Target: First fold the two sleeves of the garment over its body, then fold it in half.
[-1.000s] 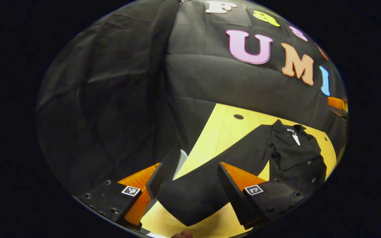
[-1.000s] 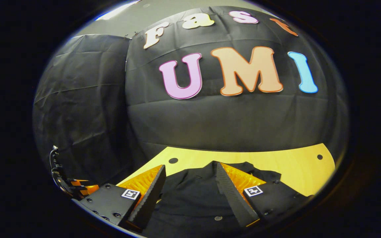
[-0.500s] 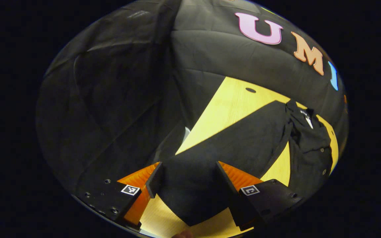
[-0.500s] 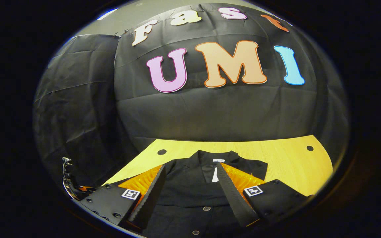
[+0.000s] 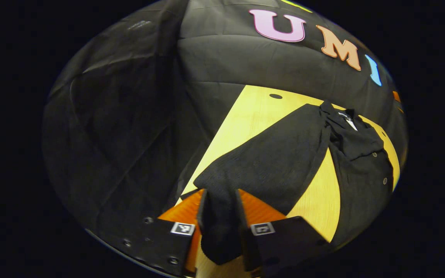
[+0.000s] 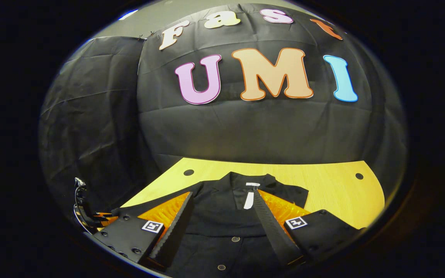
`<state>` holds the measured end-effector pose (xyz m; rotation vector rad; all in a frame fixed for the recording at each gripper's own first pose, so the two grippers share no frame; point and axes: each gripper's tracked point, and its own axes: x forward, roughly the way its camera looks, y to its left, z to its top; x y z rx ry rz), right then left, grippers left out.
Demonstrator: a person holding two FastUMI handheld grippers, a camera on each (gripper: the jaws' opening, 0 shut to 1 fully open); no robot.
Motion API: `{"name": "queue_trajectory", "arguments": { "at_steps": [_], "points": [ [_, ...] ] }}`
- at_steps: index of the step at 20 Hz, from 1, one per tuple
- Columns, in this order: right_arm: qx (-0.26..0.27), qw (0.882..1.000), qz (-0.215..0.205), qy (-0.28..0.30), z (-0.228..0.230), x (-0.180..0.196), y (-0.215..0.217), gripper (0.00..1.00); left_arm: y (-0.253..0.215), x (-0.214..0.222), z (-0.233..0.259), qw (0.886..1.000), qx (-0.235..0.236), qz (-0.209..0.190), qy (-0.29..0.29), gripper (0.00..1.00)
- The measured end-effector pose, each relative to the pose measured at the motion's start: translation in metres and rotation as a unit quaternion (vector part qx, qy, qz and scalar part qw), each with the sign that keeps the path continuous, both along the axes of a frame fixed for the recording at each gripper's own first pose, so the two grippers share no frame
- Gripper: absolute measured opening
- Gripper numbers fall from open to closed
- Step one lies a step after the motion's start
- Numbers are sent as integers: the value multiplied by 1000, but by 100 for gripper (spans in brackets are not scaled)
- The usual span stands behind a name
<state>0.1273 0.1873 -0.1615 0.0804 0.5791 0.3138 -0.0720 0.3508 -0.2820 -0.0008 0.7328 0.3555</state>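
A black buttoned shirt (image 5: 361, 154) lies on the yellow wooden table (image 5: 257, 112), collar toward the back wall. Its long left sleeve (image 5: 272, 162) stretches out from the shoulder toward me. My left gripper (image 5: 219, 210) is shut on the cuff end of that sleeve, and cloth bunches between the fingers. In the right gripper view the shirt (image 6: 222, 216) lies spread with its collar and white neck label facing away. My right gripper (image 6: 222, 212) hangs open just above the shirt's chest, with the button placket between the fingers. The other gripper (image 6: 85, 212) shows at the far left.
The table (image 6: 323, 189) has a small dark hole near each back corner, one at the left (image 6: 188, 172) and one at the right (image 6: 359, 176). Black cloth walls close the booth behind and to the left. Bare wood lies right of the shirt.
My left gripper has gone from open around the sleeve cuff to shut on it. The right gripper has drifted back a little over the shirt, so more of the collar and buttons show.
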Motion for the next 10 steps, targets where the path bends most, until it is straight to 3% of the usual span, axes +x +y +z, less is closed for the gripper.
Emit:
{"name": "queue_trajectory", "arguments": {
  "at_steps": [3, 5, 10],
  "points": [
    [-4, 1000, 1, -12, 6, -5, -9, 95, -5, 3, -1, 999, -20, 20, 14, 0],
    [-7, 1000, 0, -17, 9, -9, -19, 98, -11, 4, 8, 999, -29, 27, 11, 0],
    [-4, 1000, -11, -29, 13, -23, -47, 98, -47, 30, 69, 999, -28, -9, -40, 0]
  ]
}}
